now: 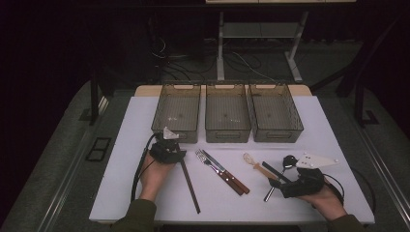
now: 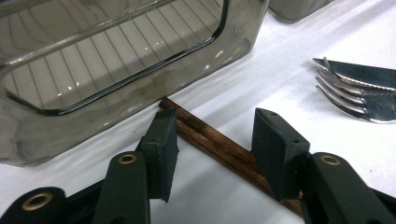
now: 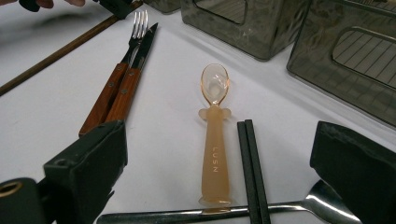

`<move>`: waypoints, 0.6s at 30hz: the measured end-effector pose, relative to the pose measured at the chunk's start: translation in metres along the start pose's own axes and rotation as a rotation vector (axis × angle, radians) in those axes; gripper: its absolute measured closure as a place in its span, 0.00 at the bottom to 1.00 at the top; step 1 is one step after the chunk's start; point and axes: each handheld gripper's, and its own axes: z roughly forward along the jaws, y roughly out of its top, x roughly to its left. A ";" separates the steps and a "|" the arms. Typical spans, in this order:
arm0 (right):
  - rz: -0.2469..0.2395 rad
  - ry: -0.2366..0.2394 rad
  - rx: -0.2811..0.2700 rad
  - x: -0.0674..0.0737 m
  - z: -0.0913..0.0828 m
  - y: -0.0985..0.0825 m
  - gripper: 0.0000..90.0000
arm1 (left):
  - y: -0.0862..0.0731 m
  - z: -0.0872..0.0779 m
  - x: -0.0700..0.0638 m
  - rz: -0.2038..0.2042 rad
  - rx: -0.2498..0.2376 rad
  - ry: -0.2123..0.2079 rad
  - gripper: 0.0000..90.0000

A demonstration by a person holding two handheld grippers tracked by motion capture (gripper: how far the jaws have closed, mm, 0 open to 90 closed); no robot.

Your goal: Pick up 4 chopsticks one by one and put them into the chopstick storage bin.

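Three bins (image 1: 177, 112) stood in one row at the far side of the table (image 1: 121, 145), all of smoky plastic. The left gripper (image 2: 212, 140) was low at the near wall of the left bin, and its two jaws stood apart on either side of one pair of brown chopsticks (image 2: 219, 148); the pads did not press on the wood, so nothing was gripped. The far tips of this pair lay just beside the bin wall. In the middle of the table lay one fork (image 1: 209, 165) and one knife (image 1: 222, 170) side by side, both with wooden handles. Near the right gripper (image 1: 283, 181) lay one orange spoon (image 3: 214, 140), one pair of black chopsticks (image 3: 252, 168) just beside it, and one metal spoon (image 3: 224, 214) under them, crossing both. The right jaws stood wide open, with these three things between them but not touched
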 end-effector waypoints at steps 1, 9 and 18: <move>0.000 0.000 -0.001 0.000 0.000 0.000 0.05 | 0.000 0.000 0.000 -0.004 -0.001 -0.002 0.58; -0.001 0.000 0.000 0.000 0.000 0.000 0.05 | -0.002 -0.003 0.004 -0.003 0.005 -0.016 0.66; -0.001 0.001 0.000 0.000 0.000 0.000 0.05 | -0.003 -0.006 0.008 -0.015 0.008 -0.032 0.74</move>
